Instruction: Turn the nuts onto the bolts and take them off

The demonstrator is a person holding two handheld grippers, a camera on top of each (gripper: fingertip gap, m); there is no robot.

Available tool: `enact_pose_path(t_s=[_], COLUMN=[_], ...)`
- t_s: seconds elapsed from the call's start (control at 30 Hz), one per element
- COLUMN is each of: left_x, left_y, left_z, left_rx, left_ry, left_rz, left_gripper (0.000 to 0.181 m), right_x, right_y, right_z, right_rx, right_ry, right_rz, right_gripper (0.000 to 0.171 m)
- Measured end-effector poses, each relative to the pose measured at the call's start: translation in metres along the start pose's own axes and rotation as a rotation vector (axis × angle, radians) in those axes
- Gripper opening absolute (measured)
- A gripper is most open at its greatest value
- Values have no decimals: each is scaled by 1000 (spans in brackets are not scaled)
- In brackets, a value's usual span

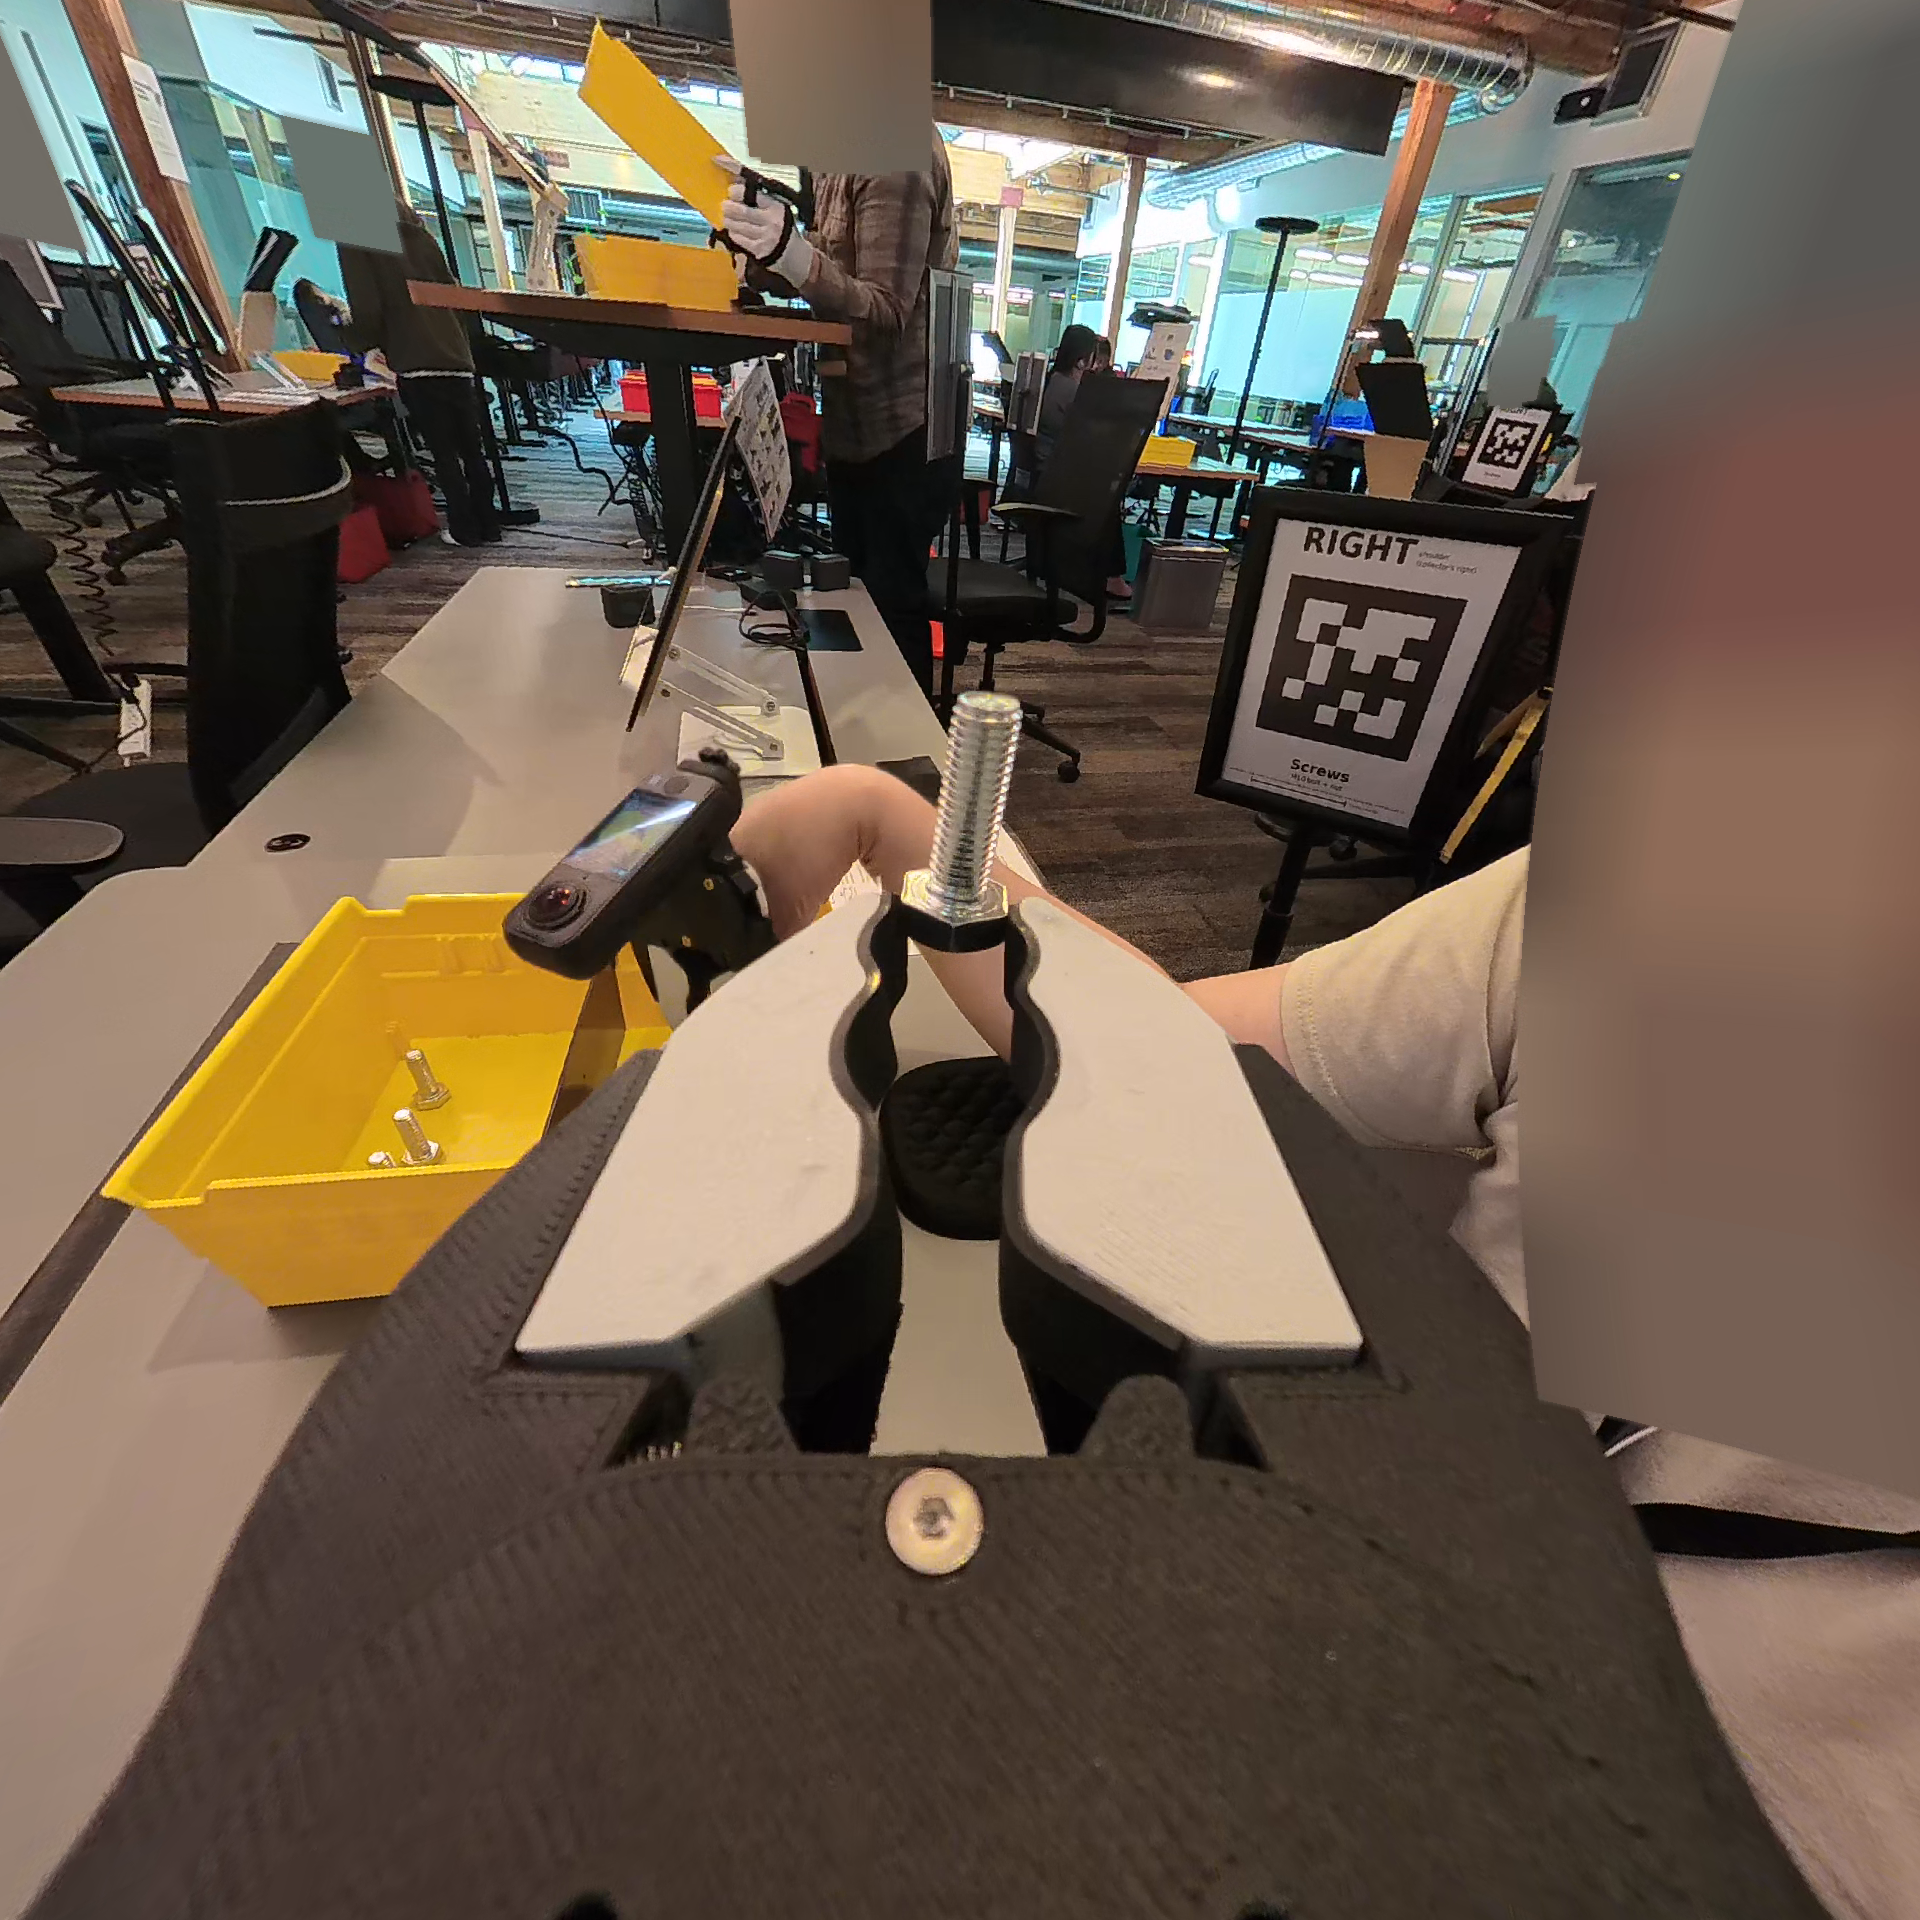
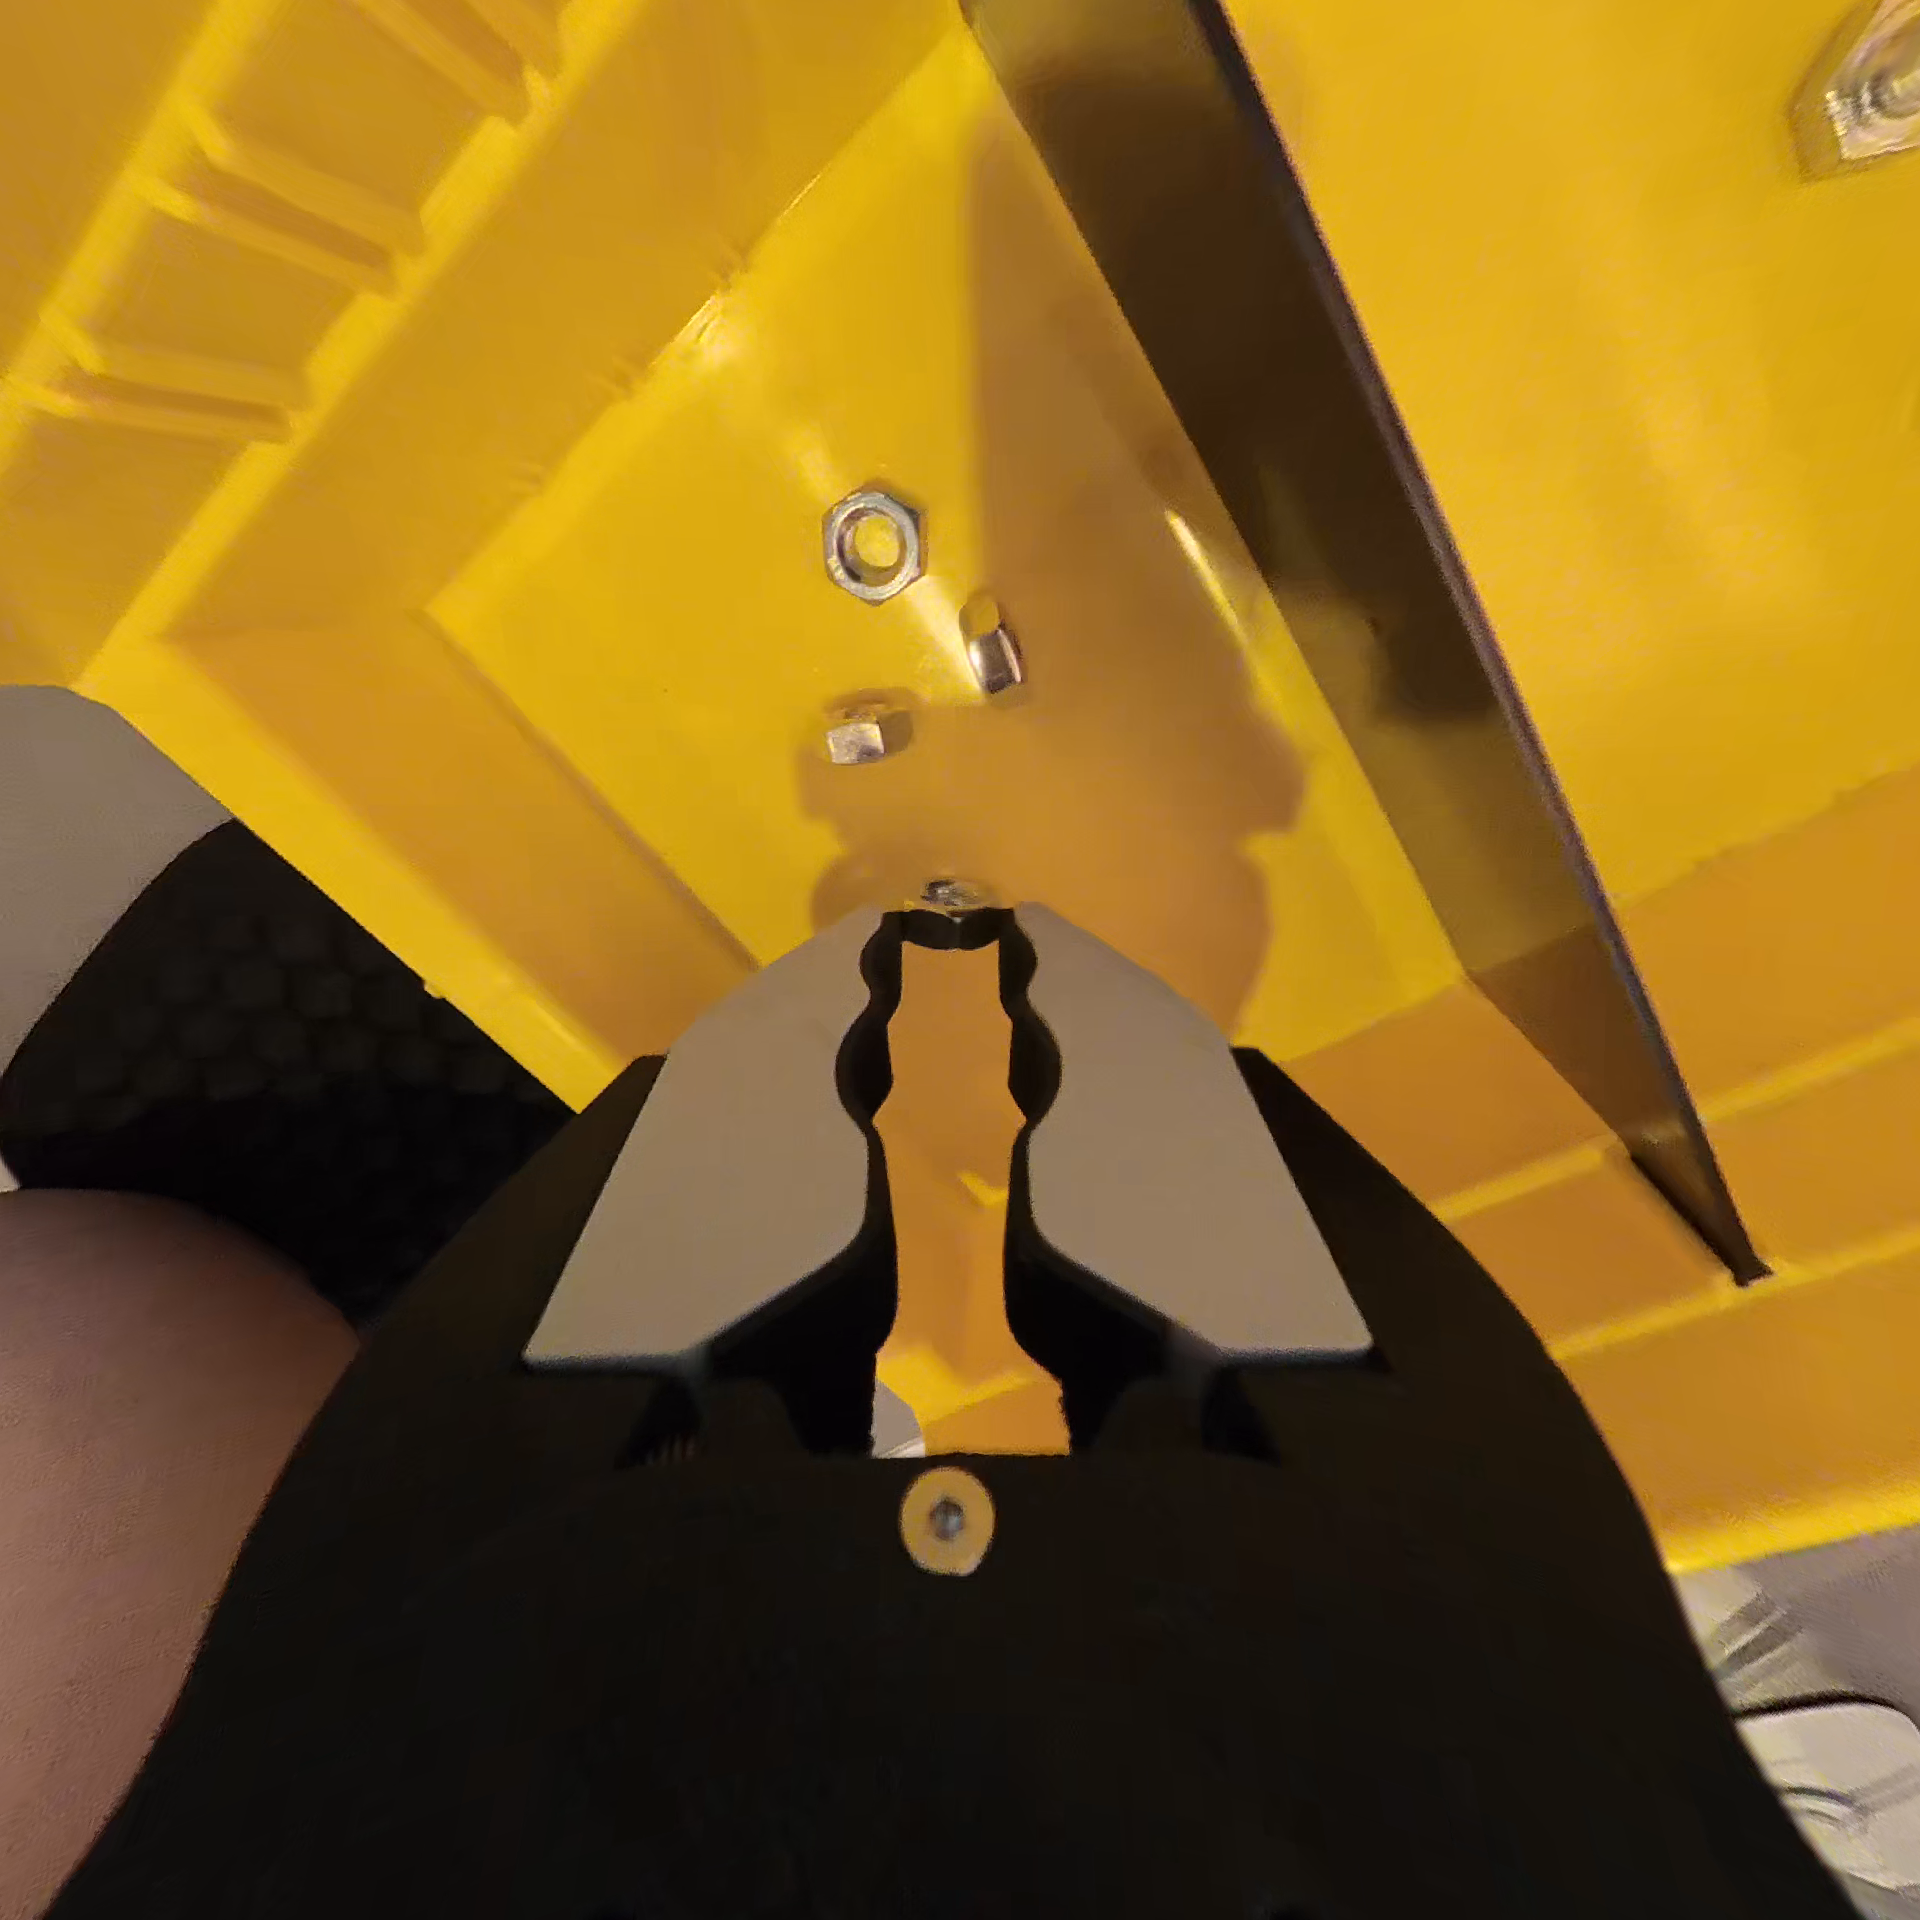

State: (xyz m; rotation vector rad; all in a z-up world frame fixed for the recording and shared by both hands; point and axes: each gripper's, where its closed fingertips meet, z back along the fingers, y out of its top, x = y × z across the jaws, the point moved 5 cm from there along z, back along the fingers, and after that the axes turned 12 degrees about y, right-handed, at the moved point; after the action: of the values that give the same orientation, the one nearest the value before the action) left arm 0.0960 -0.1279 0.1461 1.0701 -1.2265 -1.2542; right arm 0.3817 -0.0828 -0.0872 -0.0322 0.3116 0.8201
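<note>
My left gripper [image 1: 951,920] is shut on the hex head of a silver bolt [image 1: 966,800], holding it upright above the table with the thread pointing up. My right gripper [image 2: 948,920] is down inside a yellow bin [image 2: 623,644] and shut on a small silver nut [image 2: 948,896] at its fingertips. Three more nuts lie on the bin floor just ahead: one flat [image 2: 875,542], two on edge [image 2: 992,646] [image 2: 862,732]. The right gripper's camera [image 1: 623,873] and the hand behind it show in the left wrist view.
A yellow bin [image 1: 312,1195] on the grey table holds a few loose bolts [image 1: 424,1075]. A dark divider wall [image 2: 1351,623] slants across the right wrist view. A framed marker sign [image 1: 1361,665] stands to the right. A person's arm and sleeve [image 1: 1392,997] are close by on the right.
</note>
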Motion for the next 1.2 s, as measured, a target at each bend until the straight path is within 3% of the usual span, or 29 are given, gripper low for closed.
enact_pose_path(t_s=[0.03, 0.27, 0.47, 0.67, 0.8, 0.9, 0.97, 1.07, 1.2], left_x=[0, 1, 3, 1, -10, -16, -17, -17, -17], left_y=[0, 1, 1, -1, -7, -11, -13, -14, -16], left_z=[0, 1, 1, -2, -8, -11, -12, -14, -16], left_rx=[1, 2, -5, -11, -35, -42, -57, -66, -71], left_ry=[1, 3, -6, 5, 80, 127, 134, 139, 136], left_rz=[0, -3, -6, -5, -9, -10, -15, -19, -18], left_gripper=[18, 18, 18, 18, 18, 18, 18, 18, 18], right_x=[0, 6, 7, -26, -85, -152, -183, -206, -212], right_y=[0, 1, 6, 25, 64, 91, 101, 111, 126], right_z=[-2, -12, -2, 67, 131, 173, 190, 195, 181], right_rx=[-11, -53, 52, 393, 796, 1142, 1300, 1375, 1310], right_ry=[8, 13, -4, -111, -183, -71, 51, 237, 314], right_rz=[-7, -61, -97, 63, 396, 710, 778, 778, 752], right_gripper=[19, 19, 23, 25, 26, 42, 43, 40, 40])
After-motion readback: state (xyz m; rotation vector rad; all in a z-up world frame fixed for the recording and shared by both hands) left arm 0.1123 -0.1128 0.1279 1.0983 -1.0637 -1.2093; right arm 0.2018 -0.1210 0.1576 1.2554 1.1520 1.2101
